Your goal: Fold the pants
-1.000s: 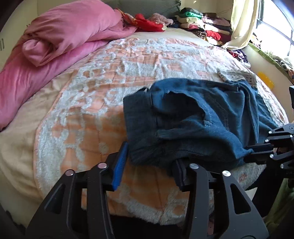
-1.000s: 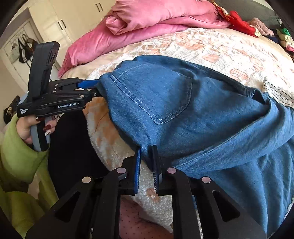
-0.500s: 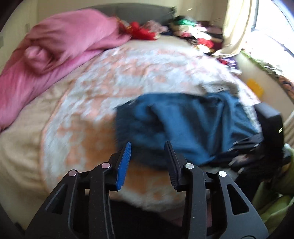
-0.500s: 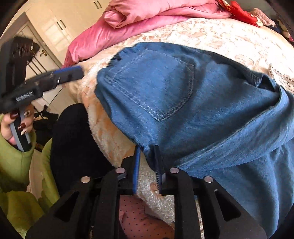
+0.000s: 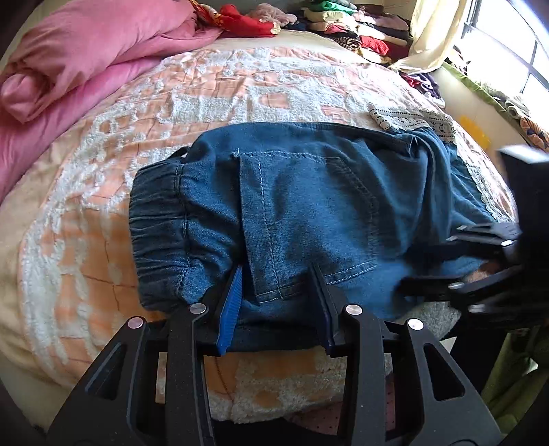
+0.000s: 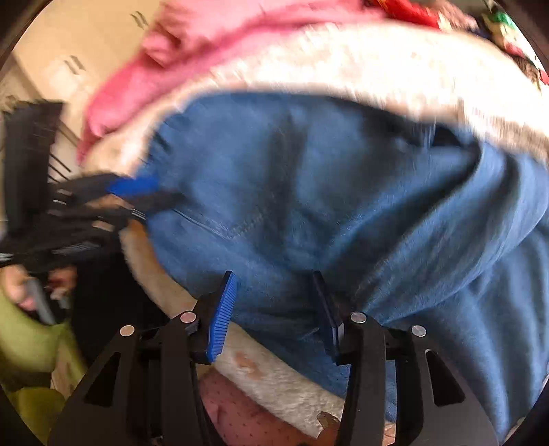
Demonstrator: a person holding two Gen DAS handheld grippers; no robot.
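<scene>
Blue denim pants (image 5: 308, 206) lie folded on the bed, elastic waistband (image 5: 158, 219) at the left and back pocket up. My left gripper (image 5: 278, 284) is open, its fingers straddling the near edge of the pants by the pocket corner. My right gripper (image 6: 274, 295) is open too, its fingers on either side of a bunched denim fold (image 6: 281, 260); this view is blurred by motion. The right gripper also shows at the right edge of the left wrist view (image 5: 480, 267), and the left one at the left of the right wrist view (image 6: 137, 192).
The bed has an orange and white fleece blanket (image 5: 206, 89). A pink duvet (image 5: 85, 51) is heaped at the back left. Stacked clothes (image 5: 350, 27) sit at the far back, a lace cloth (image 5: 411, 120) beyond the pants, a window (image 5: 507, 41) at right.
My right gripper was shut on the pants' edge and has opened. My left gripper has come back in over the near edge of the pants, which now lie flatter with the pocket up.
</scene>
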